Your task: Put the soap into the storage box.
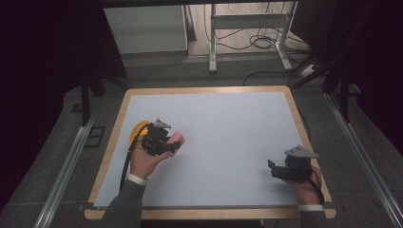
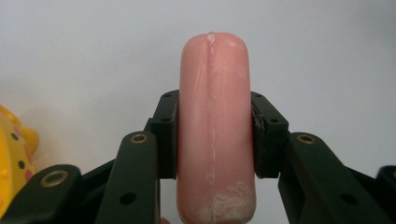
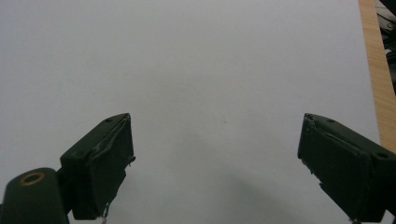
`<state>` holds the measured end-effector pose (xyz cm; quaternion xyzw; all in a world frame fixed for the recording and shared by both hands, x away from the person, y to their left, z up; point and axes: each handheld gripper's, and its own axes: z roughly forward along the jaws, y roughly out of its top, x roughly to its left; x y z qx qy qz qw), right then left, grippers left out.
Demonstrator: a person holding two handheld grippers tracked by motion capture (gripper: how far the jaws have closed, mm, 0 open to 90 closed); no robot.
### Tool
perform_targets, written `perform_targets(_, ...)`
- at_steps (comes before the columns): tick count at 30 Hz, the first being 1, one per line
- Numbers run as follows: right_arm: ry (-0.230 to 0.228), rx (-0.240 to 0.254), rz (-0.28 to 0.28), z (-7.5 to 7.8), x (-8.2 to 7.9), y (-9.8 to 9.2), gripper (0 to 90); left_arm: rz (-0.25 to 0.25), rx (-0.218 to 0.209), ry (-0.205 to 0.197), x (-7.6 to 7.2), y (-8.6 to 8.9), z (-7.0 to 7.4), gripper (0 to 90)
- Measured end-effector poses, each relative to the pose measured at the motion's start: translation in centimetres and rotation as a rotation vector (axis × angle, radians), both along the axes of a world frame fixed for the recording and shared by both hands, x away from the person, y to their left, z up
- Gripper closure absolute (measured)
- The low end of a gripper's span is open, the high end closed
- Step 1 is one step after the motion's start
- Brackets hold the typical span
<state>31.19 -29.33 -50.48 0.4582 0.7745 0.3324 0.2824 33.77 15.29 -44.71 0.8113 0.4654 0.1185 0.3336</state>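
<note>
Left tongs [image 2: 212, 140] pinching pink sausage [image 2: 214, 121], yellow toy [image 1: 138, 130] just beside at left; right tongs [image 3: 215, 163] spread over bare table [image 1: 228, 123]

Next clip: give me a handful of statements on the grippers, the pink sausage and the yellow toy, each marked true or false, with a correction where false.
1. The left gripper is clamped on the pink sausage. True.
2. The right gripper also holds something. False: its jaws stand wide apart with nothing between them, over the bare white mat.
3. A yellow toy lies beside the left gripper. True.
4. The sausage lies loose on the mat, apart from both grippers. False: both pads press on its sides.
5. The right gripper is near the mat's far left corner. False: it is near the right front edge.
</note>
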Motion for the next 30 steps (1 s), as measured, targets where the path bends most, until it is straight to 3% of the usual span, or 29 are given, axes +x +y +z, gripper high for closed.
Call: perform_targets(30, 0.003, -0.005, 0.002, -0.1, 0.1, 0.0, 10.2, 0.072, 0.003, -0.01, 1.1, 3.0, 1.4, 60.2)
